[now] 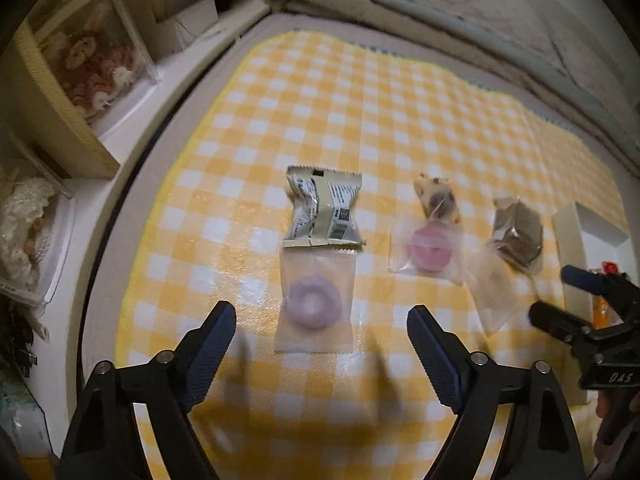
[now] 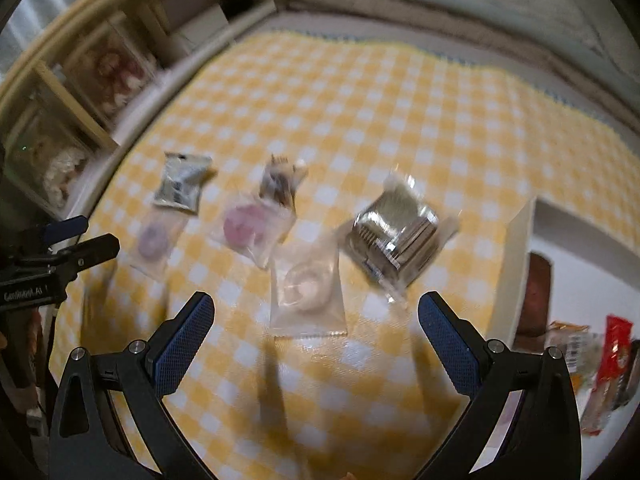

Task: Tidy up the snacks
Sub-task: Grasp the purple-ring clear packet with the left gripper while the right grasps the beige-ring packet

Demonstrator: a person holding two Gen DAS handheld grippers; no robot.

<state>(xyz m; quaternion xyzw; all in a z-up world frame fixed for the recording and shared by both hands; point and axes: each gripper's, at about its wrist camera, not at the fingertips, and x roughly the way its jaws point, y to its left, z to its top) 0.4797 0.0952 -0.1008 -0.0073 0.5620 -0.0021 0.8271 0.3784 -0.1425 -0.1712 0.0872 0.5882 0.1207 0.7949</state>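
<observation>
I hold a claw in each hand above a yellow-and-white checked cloth [image 1: 360, 92] spread on a bed. My left claw [image 1: 322, 332] is spread wide and holds nothing; straight ahead between its fingers lies a clear packet with a purple ring candy [image 1: 315, 306]. Touching that packet's far edge is a silver wrapper with black print [image 1: 323, 208]. To the right sits a clear packet with a pink ring candy [image 1: 427, 249], with a small brown-spotted sweet [image 1: 437, 195] at its far edge.

My right claw [image 2: 316, 332] is also spread wide and empty. Ahead of it, between its fingers, lies a clear packet with a pale ring candy [image 2: 307, 286]. Just beyond and to the right is a shiny wrapped brown block [image 2: 394, 236]. At the right edge of the cloth stands a white box [image 2: 520, 248] with several wrapped snacks [image 2: 600, 364] inside; the view is blurred.
</observation>
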